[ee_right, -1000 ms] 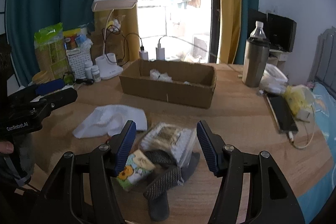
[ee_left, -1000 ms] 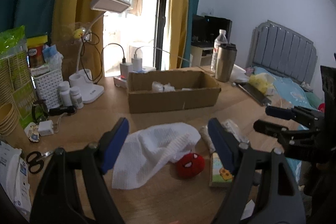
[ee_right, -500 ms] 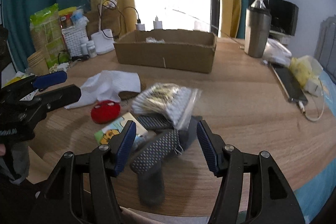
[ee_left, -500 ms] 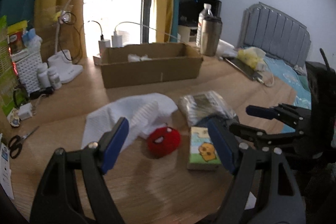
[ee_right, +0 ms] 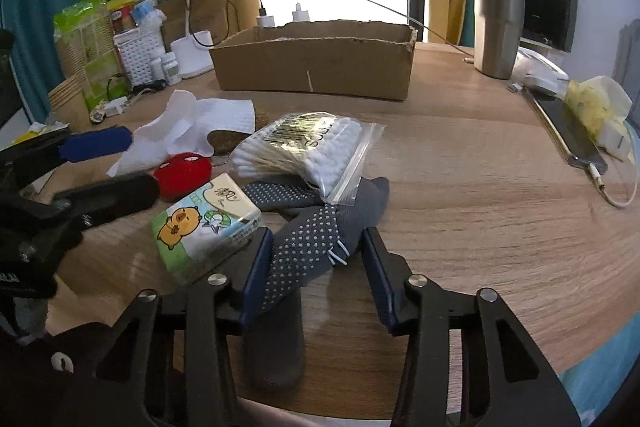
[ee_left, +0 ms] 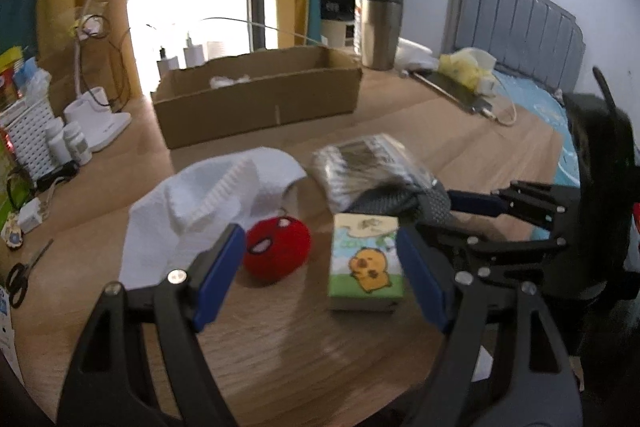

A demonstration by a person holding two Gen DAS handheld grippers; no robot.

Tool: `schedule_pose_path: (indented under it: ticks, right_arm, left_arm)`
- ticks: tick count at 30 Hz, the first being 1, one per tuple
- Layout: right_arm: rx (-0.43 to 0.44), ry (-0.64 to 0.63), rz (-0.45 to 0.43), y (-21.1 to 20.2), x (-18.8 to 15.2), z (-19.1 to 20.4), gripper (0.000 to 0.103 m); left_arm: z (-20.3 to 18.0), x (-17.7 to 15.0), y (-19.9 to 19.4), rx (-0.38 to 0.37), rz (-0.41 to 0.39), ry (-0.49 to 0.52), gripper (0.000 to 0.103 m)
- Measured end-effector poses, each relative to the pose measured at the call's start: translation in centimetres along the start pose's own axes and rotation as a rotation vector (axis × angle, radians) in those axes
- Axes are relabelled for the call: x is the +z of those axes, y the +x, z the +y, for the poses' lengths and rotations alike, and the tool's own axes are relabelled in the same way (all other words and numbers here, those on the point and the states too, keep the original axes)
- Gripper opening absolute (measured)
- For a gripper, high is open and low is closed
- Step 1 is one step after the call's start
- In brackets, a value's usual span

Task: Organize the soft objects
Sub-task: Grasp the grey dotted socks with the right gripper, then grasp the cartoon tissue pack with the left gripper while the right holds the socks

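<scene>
A grey fabric sock (ee_right: 316, 243) is showing white dots; a tissue pack (ee_left: 365, 261) is displaying an orange cartoon animal on green.

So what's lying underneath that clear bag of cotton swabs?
The bag of cotton swabs rests on grey dotted socks, which poke out at its near edge. At its far-left corner a brown object shows. What else it covers cannot be seen.

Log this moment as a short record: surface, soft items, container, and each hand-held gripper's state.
surface: wooden table
soft items: white cloth; red plush; tissue pack; grey dotted sock; cotton swab bag
container: cardboard box, behind the pile
left hand-held gripper: open, plush and tissue pack between its fingers
right hand-held gripper: jaws just been closing around the sock, right pad not yet touching
</scene>
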State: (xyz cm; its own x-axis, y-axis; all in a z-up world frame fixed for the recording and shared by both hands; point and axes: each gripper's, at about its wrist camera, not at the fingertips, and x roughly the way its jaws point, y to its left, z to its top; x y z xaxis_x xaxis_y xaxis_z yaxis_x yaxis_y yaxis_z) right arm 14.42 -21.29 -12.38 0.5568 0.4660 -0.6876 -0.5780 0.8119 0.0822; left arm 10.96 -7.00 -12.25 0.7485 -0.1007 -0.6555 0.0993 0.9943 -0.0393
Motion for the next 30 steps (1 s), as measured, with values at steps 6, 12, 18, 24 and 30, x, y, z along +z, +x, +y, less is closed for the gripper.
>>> schedule_pose_path:
  ticks: [6, 12, 18, 24, 30]
  right_arm:
    - [0.021, -0.002, -0.008, -0.6, -0.3, -0.8, 0.042]
    - [-0.013, 0.013, -0.014, -1.5, -0.4, -2.3, 0.040]
    - [-0.004, 0.020, -0.047, -2.8, -0.4, -2.9, 0.039]
    - [-0.002, 0.028, -0.075, -3.6, 0.2, -2.9, 0.039]
    - [0.001, 0.019, -0.092, -4.2, 0.5, -2.4, 0.036]
  left_arm:
    - [-2.1, -0.1, 1.4, -0.026, 0.045, 0.074, 0.079]
    - [-3.2, -0.3, 2.7, -0.036, 0.087, 0.107, 0.079]
    - [-3.6, -0.2, 3.2, -0.045, 0.110, 0.110, 0.078]
    - [-3.5, -0.5, 3.7, -0.040, 0.139, 0.101, 0.074]
    - [-3.5, -0.8, 3.9, -0.063, 0.163, 0.104, 0.048]
